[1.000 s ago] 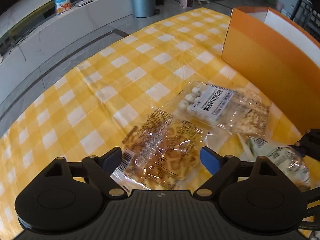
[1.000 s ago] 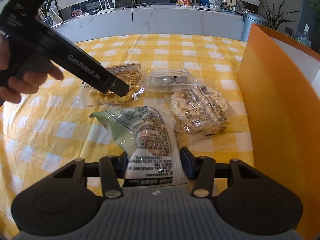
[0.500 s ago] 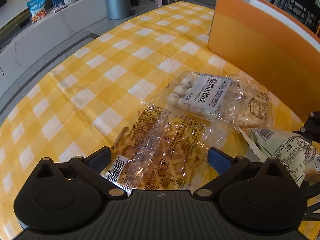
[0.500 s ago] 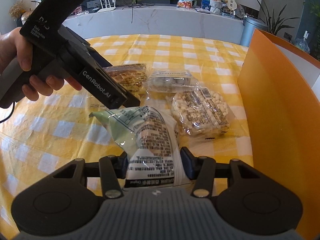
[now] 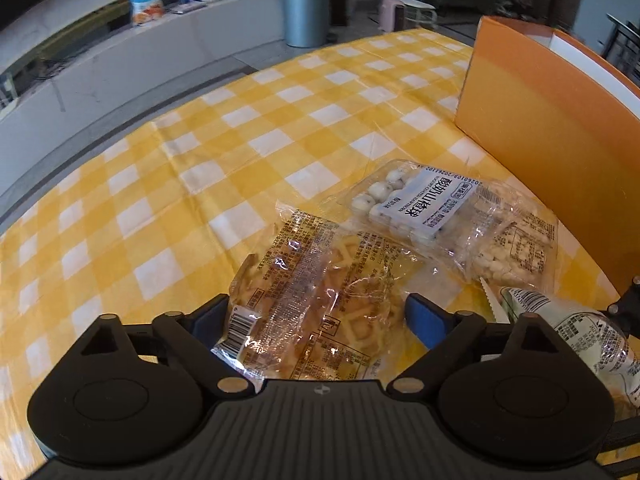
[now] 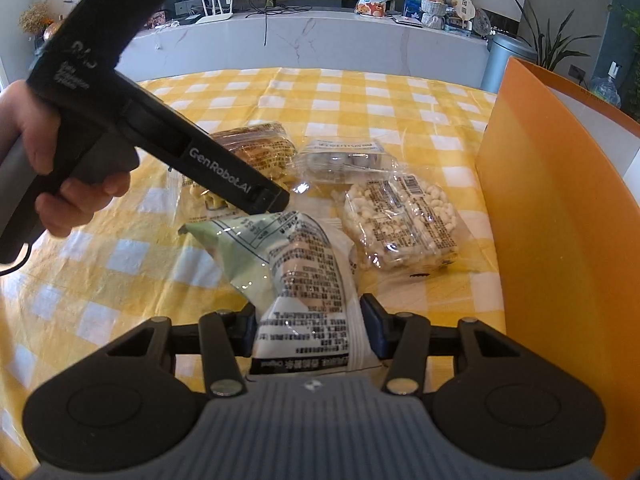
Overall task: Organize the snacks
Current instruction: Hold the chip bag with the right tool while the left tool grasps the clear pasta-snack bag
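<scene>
The green bag [image 6: 296, 276] sits between the fingers of the right gripper [image 6: 308, 320], which are clamped on its lower, printed end; the bag's upper end points away toward the other snacks. In the left wrist view the same bag [image 5: 568, 328] shows at the right edge, just beside the foot of the orange box.

The clear pack of pale-yellow sticks [image 5: 316, 300] lies flat on the checked cloth [image 5: 224, 152], its barcode end between the blue pads of the left gripper [image 5: 316, 320]. The fingers stand wide apart, one to each side of the pack; whether the pads touch it cannot be told. From the right wrist view the left gripper's black body [image 6: 224, 176] slants down over that pack [image 6: 256, 152], with the person's left hand [image 6: 60, 176] on its grey handle.

Beyond the sticks lies a clear tray of white balls with a white label [image 5: 412, 208], and touching it on the right a clear pack of small white pieces [image 5: 516, 244]. Both lie near the orange box [image 5: 552, 128], which stands upright on the cloth at the right.

In the background a grey bin [image 5: 306, 8] stands on the floor beside a long white counter [image 6: 320, 40].
</scene>
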The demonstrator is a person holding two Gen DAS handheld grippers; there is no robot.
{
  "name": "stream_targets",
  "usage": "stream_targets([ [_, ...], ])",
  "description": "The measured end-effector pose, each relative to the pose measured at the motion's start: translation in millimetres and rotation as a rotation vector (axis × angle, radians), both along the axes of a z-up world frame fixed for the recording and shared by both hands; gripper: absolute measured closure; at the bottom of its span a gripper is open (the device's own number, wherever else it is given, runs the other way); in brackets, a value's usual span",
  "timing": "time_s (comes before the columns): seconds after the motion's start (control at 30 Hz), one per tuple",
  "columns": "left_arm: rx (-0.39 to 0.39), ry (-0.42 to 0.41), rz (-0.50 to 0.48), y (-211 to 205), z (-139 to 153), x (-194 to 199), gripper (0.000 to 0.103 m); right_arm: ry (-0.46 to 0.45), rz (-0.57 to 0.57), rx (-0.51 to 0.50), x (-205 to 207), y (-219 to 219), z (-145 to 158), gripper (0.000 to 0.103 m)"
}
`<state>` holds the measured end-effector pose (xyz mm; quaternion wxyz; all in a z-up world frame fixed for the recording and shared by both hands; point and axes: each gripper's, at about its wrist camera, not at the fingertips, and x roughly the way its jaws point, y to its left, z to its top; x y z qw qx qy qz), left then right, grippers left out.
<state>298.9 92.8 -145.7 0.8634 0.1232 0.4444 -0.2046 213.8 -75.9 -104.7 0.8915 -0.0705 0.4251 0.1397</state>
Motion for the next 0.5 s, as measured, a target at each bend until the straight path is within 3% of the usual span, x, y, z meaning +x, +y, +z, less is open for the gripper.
stream_targets([
  [0.17, 0.042, -0.062, 0.030, 1, 8, -28, 0.006, 0.001, 0.010, -0.009, -1, -1, 1, 0.057],
  [0.33, -0.057, -0.087, 0.124, 17, 28, -50, 0.007, -0.004, 0.006, 0.019, -3, -6, 8, 0.059],
  [0.5, -0.116, -0.174, 0.205, 21, 59, -77, 0.007, -0.031, 0.038, 0.099, -9, -13, 25, 0.060],
])
